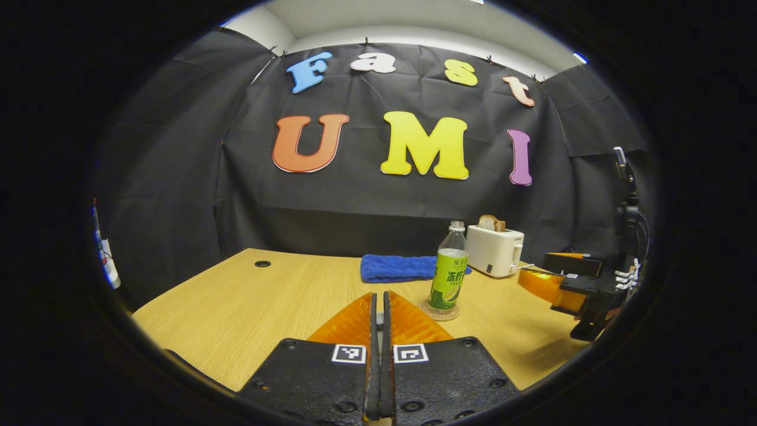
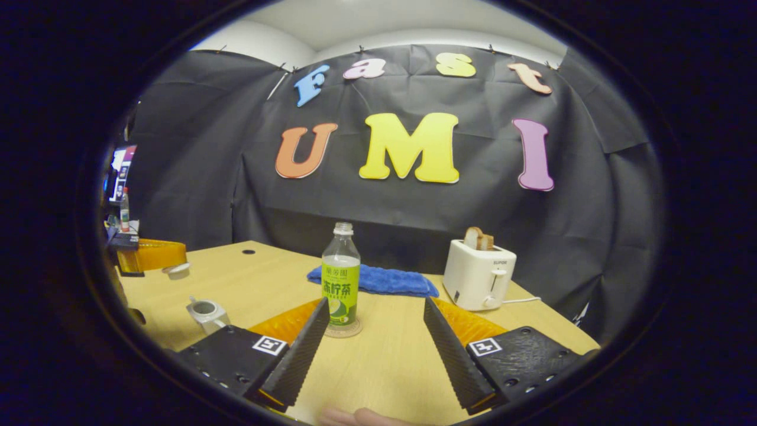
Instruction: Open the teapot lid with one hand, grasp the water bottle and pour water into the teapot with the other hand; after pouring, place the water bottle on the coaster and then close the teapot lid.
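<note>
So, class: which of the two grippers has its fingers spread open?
The right gripper: its fingers stand wide apart facing the water bottle; the left gripper has fingers pressed together.

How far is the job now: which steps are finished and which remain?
Done: the teapot stands open, and its lid seems pinched in the shut left tongs. In hand: the open right tongs hold nothing; the water bottle stands on the coaster just ahead of them. Whether water was poured, I cannot tell. Left for sure: closing the lid.

Black cloth wall [image 2: 414, 207] backs a light wooden table [image 2: 390, 361]; white ceiling [image 2: 378, 23] above, evenly lit.
</note>
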Motion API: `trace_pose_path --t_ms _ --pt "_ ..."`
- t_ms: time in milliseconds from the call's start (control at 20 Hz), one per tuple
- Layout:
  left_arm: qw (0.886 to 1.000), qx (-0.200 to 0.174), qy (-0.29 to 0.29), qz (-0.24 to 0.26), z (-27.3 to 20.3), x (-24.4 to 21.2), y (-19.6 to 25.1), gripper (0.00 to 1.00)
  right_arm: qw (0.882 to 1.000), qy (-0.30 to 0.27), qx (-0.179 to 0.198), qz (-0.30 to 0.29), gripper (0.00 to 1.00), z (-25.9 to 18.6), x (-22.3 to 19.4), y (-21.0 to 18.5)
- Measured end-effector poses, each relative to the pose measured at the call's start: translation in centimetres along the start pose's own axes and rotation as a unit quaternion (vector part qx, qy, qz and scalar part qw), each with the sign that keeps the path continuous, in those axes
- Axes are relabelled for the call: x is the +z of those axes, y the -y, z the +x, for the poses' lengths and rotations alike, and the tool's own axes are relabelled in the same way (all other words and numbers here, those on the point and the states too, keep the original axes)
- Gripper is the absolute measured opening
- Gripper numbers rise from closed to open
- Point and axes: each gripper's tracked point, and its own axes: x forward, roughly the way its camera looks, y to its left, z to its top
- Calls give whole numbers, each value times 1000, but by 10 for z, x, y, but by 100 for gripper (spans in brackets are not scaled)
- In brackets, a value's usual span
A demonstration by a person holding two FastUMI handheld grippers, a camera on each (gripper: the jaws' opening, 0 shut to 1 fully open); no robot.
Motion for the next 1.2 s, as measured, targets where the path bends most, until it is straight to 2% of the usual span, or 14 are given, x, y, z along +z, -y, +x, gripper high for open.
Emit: trace_pose_path --t_ms 200,300,400,500,700,950,1200 --pt "1000 15 -11 8 15 -24 -4 3 1000 24 1 9 97 -25 0 11" --pt "1000 10 -20 2 20 -33 2 3 999 37 18 15 95 -37 0 7" --pt "999 23 -27 8 22 -38 -2 3 999 43 26 12 95 -44 -1 10" --pt "998 42 -37 17 24 -45 -10 3 999 46 22 10 97 -45 -2 17" --pt "997 42 -51 27 25 -54 -5 3 999 34 16 30 95 -43 -8 26" --pt "997 45 -55 34 26 -56 -1 3 999 43 13 25 95 -46 -1 29" --pt "995 60 -59 60 23 -57 -2 3 999 37 13 30 95 -52 2 29"
